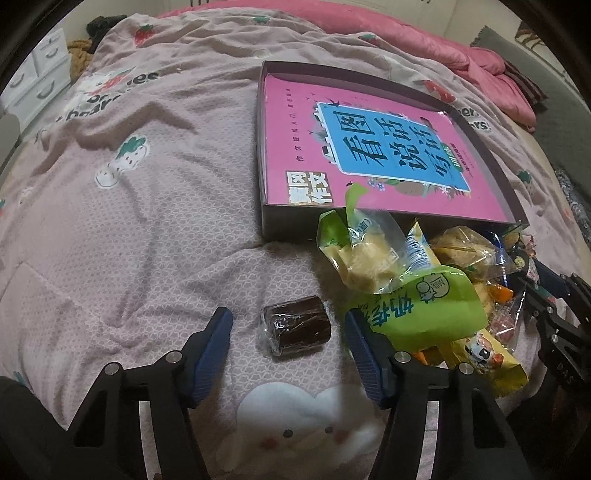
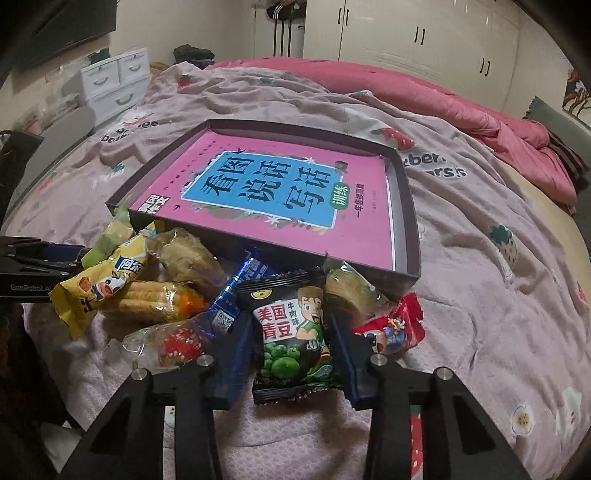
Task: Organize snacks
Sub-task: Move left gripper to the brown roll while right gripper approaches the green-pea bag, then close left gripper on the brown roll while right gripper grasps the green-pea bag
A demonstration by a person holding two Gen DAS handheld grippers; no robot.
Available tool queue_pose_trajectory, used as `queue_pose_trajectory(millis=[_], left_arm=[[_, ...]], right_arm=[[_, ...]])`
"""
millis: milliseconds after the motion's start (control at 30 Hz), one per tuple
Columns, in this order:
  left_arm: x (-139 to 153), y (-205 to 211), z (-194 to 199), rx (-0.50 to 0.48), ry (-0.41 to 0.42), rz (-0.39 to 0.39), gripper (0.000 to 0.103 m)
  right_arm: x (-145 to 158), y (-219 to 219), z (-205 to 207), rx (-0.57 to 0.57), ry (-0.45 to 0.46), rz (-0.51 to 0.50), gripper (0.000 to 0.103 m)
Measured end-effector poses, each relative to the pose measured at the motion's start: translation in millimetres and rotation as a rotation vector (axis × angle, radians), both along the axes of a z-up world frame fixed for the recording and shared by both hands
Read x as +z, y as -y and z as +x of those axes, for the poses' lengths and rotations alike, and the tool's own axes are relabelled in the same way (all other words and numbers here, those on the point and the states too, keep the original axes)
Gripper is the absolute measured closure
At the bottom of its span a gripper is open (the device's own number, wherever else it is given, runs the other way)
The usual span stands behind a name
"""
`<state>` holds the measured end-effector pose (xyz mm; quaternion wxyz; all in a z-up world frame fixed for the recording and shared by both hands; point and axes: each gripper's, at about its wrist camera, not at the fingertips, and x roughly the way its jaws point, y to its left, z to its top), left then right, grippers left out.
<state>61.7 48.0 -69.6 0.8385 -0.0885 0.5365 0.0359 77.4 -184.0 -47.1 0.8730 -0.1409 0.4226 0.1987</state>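
- The left tool (image 1: 290,341) stands with its fingers apart around a dark brown wrapped snack (image 1: 295,329) on the pink blanket (image 1: 129,221), with a gap at each side.
- The right tool (image 2: 291,349) has its blue fingers at both edges of a black green-pea packet (image 2: 293,332); whether they press it, I cannot tell.
- The snack pile (image 2: 177,291) lies against the near wall of a shallow box (image 2: 406,221) holding a pink book (image 2: 266,192).
- Only the left wrist view shows the brown snack and a green milk-stick bag (image 1: 417,299).
- Only the right wrist view shows a red packet (image 2: 395,328) and white wardrobe doors (image 2: 424,33).
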Motion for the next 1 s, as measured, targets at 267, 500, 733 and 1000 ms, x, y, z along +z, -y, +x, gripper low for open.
queue_pose_trajectory(millis=[267, 500, 733, 1000], left_arm=[[2, -5, 0, 0.008, 0.009, -0.007, 0.064], [13, -15, -7, 0.02, 0.039, -0.072, 0.065], [29, -20, -14, 0.031, 0.096, -0.111, 0.065], [48, -22, -19, 0.039, 0.17, -0.111, 0.065]], right_arm=[[10, 14, 0, -0.008, -0.007, 0.099, 0.073], [20, 15, -7, 0.017, 0.018, 0.145, 0.074], [30, 19, -10, 0.017, 0.05, 0.191, 0.074], [42, 27, -8, 0.004, 0.083, 0.255, 0.074]])
